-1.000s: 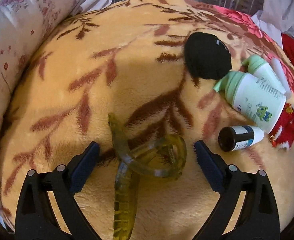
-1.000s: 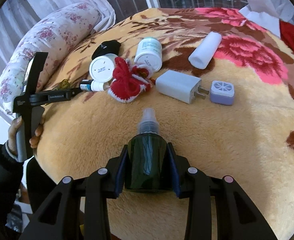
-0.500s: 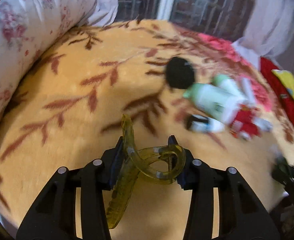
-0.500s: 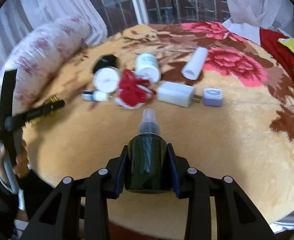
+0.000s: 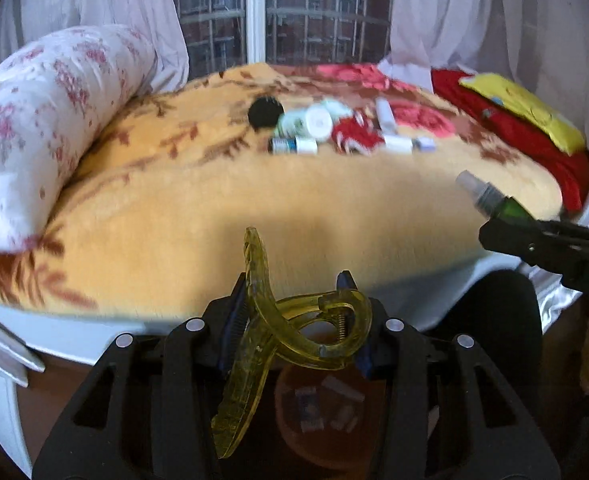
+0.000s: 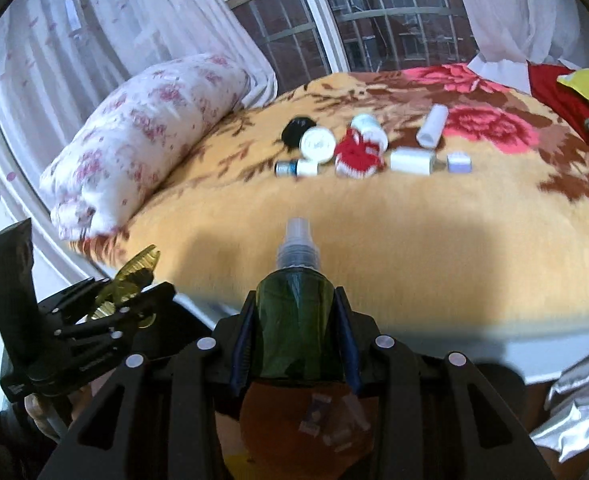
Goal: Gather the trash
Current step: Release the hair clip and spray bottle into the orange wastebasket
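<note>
The left gripper (image 5: 294,320) is clenched on one translucent yellow plastic hair claw (image 5: 278,328) with a metal spring, held off the near edge of the plush floral blanket (image 5: 214,200), and the right gripper (image 6: 294,336) grips one dark green spray bottle (image 6: 296,320) with a clear cap. Below both sits an orange bin (image 6: 314,420), blurred, holding a few pale scraps. Far across the blanket lies a motion-smeared cluster: two white round bottles, one small vial (image 6: 296,168), one red knit piece (image 6: 356,156), one white charger (image 6: 412,161)
</note>
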A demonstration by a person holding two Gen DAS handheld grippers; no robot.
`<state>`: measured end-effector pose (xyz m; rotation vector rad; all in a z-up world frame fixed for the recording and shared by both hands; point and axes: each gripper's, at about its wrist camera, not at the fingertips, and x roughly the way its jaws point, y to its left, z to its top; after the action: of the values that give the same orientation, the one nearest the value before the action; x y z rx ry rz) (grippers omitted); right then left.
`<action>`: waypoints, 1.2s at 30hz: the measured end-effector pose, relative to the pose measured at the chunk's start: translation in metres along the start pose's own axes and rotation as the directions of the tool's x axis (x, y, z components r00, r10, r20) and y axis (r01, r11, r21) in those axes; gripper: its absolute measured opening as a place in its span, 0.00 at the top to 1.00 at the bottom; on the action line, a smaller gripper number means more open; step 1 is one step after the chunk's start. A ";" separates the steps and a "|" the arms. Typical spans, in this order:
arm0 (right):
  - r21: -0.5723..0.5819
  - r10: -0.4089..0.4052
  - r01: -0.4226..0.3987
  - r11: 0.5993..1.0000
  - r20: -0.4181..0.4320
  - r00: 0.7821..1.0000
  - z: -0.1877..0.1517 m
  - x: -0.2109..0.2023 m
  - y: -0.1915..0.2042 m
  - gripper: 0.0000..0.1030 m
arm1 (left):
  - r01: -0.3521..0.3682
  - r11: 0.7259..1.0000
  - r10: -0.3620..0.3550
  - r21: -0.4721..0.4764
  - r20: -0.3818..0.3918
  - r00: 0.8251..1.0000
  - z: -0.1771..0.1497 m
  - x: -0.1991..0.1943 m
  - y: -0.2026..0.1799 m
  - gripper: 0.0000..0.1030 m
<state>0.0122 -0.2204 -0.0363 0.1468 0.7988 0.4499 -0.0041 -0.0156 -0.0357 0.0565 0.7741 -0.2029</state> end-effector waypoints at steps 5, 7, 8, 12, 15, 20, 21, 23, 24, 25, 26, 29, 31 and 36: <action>0.000 -0.031 0.031 1.000 -0.099 0.995 -0.046 0.019 0.003 0.65 | 0.030 0.999 -0.028 0.017 -0.121 0.992 -0.039 0.030 -0.015 0.58; 0.023 -0.030 0.034 0.999 -0.154 0.988 -0.063 0.035 0.001 0.64 | 0.042 0.999 -0.039 0.014 -0.186 0.982 -0.052 0.050 -0.018 0.58; 0.033 -0.024 0.031 0.999 -0.174 0.984 -0.068 0.041 -0.001 0.64 | 0.044 0.999 -0.041 0.011 -0.219 0.975 -0.057 0.060 -0.018 0.58; 0.076 -0.002 0.022 0.997 -0.255 0.967 -0.085 0.066 -0.006 0.64 | 0.050 0.999 -0.049 -0.005 -0.306 0.951 -0.065 0.085 -0.016 0.58; 0.084 0.002 0.021 0.996 -0.272 0.962 -0.087 0.071 -0.007 0.64 | 0.051 0.999 -0.050 -0.005 -0.328 0.943 -0.068 0.091 -0.016 0.58; 0.079 0.002 0.022 0.997 -0.292 0.956 -0.089 0.077 -0.008 0.64 | 0.051 0.999 -0.049 -0.004 -0.339 0.940 -0.069 0.096 -0.015 0.58; 0.079 0.002 0.022 0.997 -0.295 0.955 -0.090 0.077 -0.009 0.64 | 0.052 0.999 -0.050 -0.004 -0.341 0.939 -0.070 0.096 -0.013 0.58; 0.079 0.001 0.024 0.997 -0.302 0.953 -0.091 0.078 -0.010 0.64 | 0.051 0.999 -0.049 -0.004 -0.347 0.937 -0.072 0.096 -0.015 0.56; 0.079 -0.003 0.028 0.996 -0.308 0.951 -0.092 0.078 -0.010 0.60 | 0.044 0.999 -0.042 -0.001 -0.353 0.935 -0.072 0.097 -0.014 0.46; 0.081 -0.005 0.032 0.996 -0.312 0.950 -0.092 0.080 -0.010 0.54 | 0.028 1.000 -0.025 0.004 -0.361 0.932 -0.072 0.099 -0.014 0.25; 0.083 -0.010 0.038 0.996 -0.310 0.951 -0.090 0.081 -0.008 0.45 | 0.018 1.000 -0.015 0.005 -0.358 0.933 -0.069 0.100 -0.015 0.20; 0.094 -0.011 0.039 0.995 -0.291 0.957 -0.088 0.078 -0.009 0.45 | 0.017 1.000 -0.015 0.004 -0.345 0.938 -0.067 0.097 -0.015 0.19; 0.104 -0.012 0.043 0.994 -0.279 0.960 -0.088 0.075 -0.011 0.45 | 0.017 1.000 -0.013 0.007 -0.346 0.938 -0.066 0.097 -0.016 0.19; 0.119 -0.005 0.036 0.992 -0.244 0.970 -0.084 0.060 -0.016 0.44 | 0.010 1.000 -0.003 0.019 -0.334 0.943 -0.065 0.090 -0.018 0.19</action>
<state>-0.0066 -0.2114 -0.1389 0.2001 1.0695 0.4034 0.0104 -0.0400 -0.1447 0.1101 1.1113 -0.2100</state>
